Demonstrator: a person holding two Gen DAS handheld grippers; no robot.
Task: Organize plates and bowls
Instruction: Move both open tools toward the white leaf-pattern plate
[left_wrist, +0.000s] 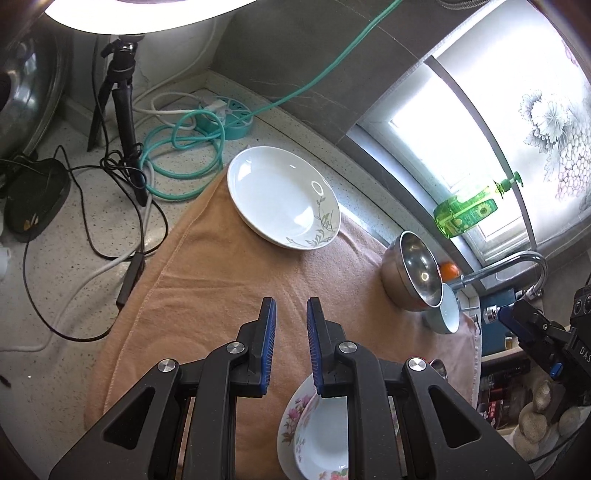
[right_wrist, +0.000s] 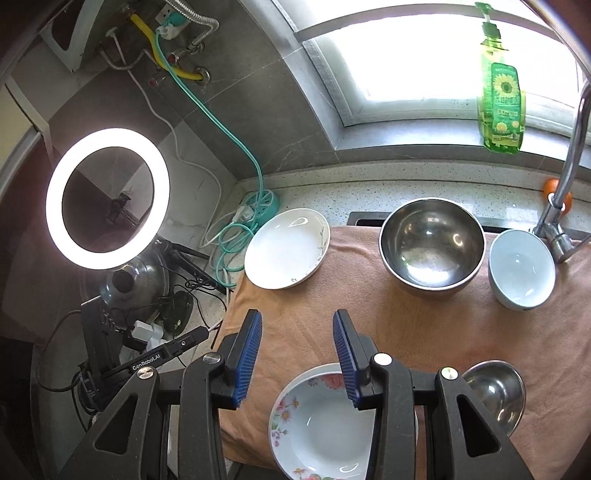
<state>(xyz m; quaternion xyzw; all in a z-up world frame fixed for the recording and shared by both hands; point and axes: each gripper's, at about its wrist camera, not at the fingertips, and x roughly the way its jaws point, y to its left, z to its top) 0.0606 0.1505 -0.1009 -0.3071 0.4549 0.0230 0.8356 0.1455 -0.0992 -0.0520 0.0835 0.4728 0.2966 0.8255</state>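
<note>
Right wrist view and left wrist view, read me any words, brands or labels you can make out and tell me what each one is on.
"GenRobot.AI": white print on the black arm of the left tool, seen in the right wrist view.
"DAS": white letters, cut off at the frame edge, on the right tool, seen in the left wrist view.
Green soap bottle: sunflower label with print too small to read.
Plates and bowls: patterns only, no text.

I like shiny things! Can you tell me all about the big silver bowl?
The big silver bowl looks like polished steel, round and deep, with bright glints inside. It is empty and stands upright on the peach towel, near the back edge. A pale blue bowl sits close on one side, a white plate farther off on the other.
</note>
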